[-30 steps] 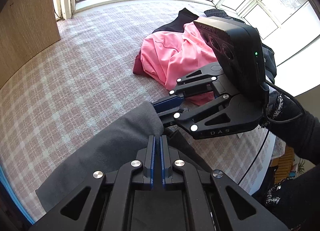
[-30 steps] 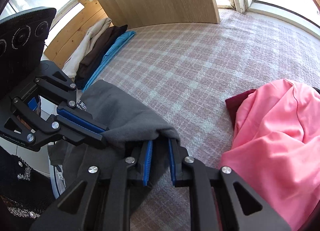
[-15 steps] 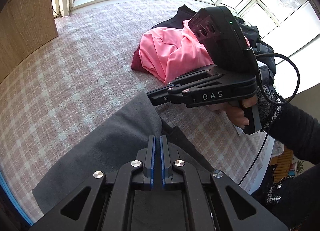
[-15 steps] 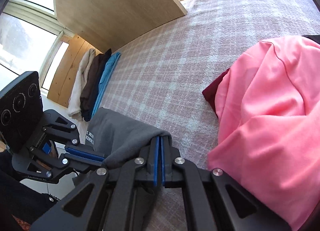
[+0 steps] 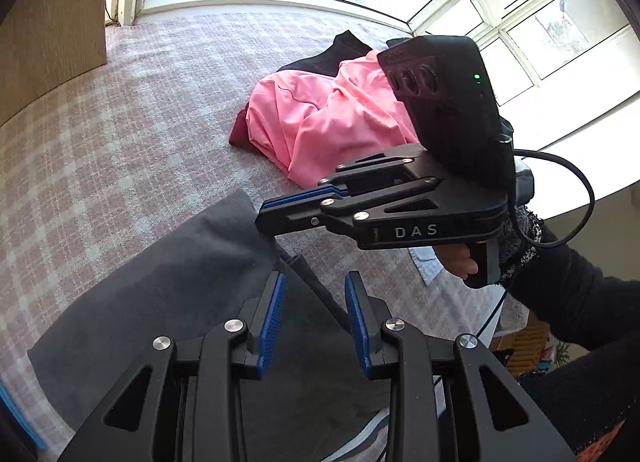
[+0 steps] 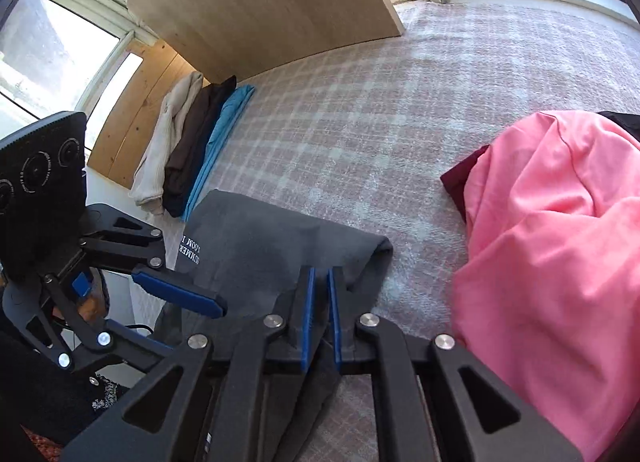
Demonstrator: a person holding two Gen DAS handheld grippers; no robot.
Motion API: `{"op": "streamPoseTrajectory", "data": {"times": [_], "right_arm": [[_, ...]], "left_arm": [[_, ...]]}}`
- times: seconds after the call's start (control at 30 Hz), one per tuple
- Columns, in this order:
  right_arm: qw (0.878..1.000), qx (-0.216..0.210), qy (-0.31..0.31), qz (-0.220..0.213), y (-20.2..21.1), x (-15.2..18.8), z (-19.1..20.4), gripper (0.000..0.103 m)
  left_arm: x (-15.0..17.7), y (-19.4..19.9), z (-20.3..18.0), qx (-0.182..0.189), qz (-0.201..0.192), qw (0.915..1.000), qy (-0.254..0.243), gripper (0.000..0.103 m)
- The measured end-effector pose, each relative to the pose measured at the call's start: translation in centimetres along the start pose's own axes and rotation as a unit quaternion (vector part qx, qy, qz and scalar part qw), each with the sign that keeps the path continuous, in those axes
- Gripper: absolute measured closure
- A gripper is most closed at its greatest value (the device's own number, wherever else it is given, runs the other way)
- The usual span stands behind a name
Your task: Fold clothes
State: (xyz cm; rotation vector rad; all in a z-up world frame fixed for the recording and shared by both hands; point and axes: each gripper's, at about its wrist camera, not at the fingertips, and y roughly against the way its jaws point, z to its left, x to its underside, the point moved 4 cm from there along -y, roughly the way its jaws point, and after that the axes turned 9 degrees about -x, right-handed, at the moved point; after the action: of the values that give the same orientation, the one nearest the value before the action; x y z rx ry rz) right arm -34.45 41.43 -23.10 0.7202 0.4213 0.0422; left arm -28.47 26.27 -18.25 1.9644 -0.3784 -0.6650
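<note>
Legible text: two items, one per view.
"DAS" in pale capitals on the black side plate of the right gripper (image 5: 264, 218), left wrist view, about 3 o'clock. White print on the grey garment (image 6: 256, 234), right wrist view, about 9 o'clock, upside down: "SUMMER" readable, second line partly cut, roughly "LOOM".

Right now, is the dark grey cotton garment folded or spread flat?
Folded. The dark grey garment is doubled over: a rounded fold edge lies on the pink checked cover, and white lettering shows at its left end.
</note>
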Motion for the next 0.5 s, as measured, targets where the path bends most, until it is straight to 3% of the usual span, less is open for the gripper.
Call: {"op": "streamPoseTrajectory", "data": {"times": [0.03, 0.07, 0.13, 0.23, 0.33, 0.4, 0.5], "right_arm": [[0.999, 0.043, 0.007, 0.01, -0.8, -0.2, -0.6, 0.092], [0.999, 0.052, -0.004, 0.007, -1.0, -0.4, -1.1, 0.085], [0.997, 0.067, -0.023, 0.004, -0.8, -0.7, -1.5, 0.085], [0.994, 0.101, -0.013, -0.034, 0.8, -1.2, 0.5, 0.082], [0.996, 0.069, -0.009, -0.056, 0.0, -1.7, 2.7, 0.081], [0.994, 0.094, 0.008, -0.055, -1.7, -2.1, 3.3, 0.08], [0.993, 0.117, -0.014, -0.009, -3.5, -1.2, 1.3, 0.084]], "left_arm": [[0.6, -0.6, -0.3, 0.006, 0.006, 1.0, 0.0, 0.074], [1.2, -1.8, -0.8, 0.013, 0.014, 0.9998, 0.0, 0.074], [3.0, -3.6, -1.7, 0.023, 0.03, 0.9993, -0.004, 0.074], [6.1, -6.0, -2.5, 0.02, 0.05, 0.9985, -0.008, 0.075], [7.8, -4.0, -3.1, 0.018, 0.02, 0.9996, -0.006, 0.075], [8.0, -2.6, -3.2, 0.01, -0.013, 0.9999, 0.004, 0.075], [9.4, 1.1, -1.2, -0.017, -0.061, 0.9967, 0.051, 0.074]]}}
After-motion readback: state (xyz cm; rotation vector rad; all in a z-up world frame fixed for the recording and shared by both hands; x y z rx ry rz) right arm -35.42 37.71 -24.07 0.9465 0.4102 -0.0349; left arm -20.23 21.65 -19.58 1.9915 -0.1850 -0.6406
